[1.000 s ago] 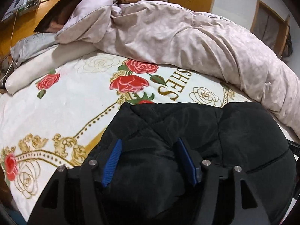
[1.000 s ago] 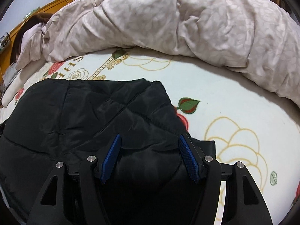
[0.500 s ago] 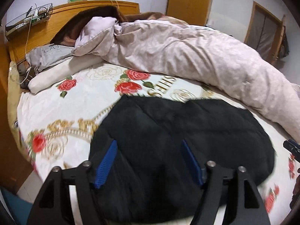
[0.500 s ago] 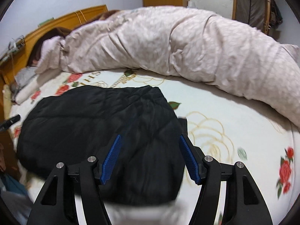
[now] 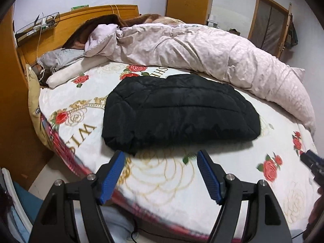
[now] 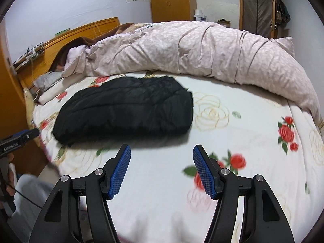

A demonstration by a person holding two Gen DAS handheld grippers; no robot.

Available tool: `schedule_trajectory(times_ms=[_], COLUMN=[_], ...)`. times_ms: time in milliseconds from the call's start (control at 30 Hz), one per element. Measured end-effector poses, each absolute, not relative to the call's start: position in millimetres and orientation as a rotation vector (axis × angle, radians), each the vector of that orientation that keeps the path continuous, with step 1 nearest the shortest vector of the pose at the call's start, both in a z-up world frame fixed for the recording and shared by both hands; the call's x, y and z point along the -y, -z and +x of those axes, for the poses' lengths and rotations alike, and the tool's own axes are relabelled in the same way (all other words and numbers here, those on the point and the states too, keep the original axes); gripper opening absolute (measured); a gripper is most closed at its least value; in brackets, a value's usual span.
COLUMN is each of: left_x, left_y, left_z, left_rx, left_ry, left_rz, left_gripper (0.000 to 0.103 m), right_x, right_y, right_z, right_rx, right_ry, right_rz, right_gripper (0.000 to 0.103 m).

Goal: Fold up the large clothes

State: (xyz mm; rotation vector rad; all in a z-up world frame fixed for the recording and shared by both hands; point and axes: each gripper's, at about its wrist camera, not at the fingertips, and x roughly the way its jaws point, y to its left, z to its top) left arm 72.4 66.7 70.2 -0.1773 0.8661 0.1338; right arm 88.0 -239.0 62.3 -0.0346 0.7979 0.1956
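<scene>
The left gripper (image 5: pixel 160 158) hangs over the near edge of the bed (image 5: pixel 162 184), tilted down towards it. Its jaws have just been opening and stand wide, with nothing between them; the blue pads (image 5: pixel 111 177) are clear of the cloth. From the right wrist view the same gripper (image 6: pixel 19 138) juts in at the left border, with fingers (image 6: pixel 9 190) of the hand around its grip; most of that hand is cut off.

The jacket (image 5: pixel 180 112), black and quilted, lies folded into a flat bundle on the flowered sheet, ahead of both grippers and touched by neither. Behind it a pale quilt (image 5: pixel 202 52) is bunched along the far side of the bed.

The right gripper (image 6: pixel 161 157) is likewise pitched down over bare sheet, right of the jacket (image 6: pixel 125 109). Its jaws are wide and empty. In the left wrist view only its blurred tip (image 5: pixel 311 163) shows at the right edge.
</scene>
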Motion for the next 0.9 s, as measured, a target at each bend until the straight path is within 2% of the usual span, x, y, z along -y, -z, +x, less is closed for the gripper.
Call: schedule_trajectory(times_ms=[367,900], left_x=[-53.9,-49.1], left_y=[-64.5,-66.0], left_z=[17.1,11.4], left_rx=[-0.918,-0.919], left_ry=[-0.138,-0.132], left_rz=[-0.161,-0.144], left_gripper=[0.076,0.076], right_x=[209.7,194.8], right_y=[-62.2,-61.5], right_z=[25.1,16.2], right_rx=[-0.797,-0.800], right_ry=[-0.224,-0.224], right_rz=[-0.096,-0.135], right_gripper=[0.064,0.064])
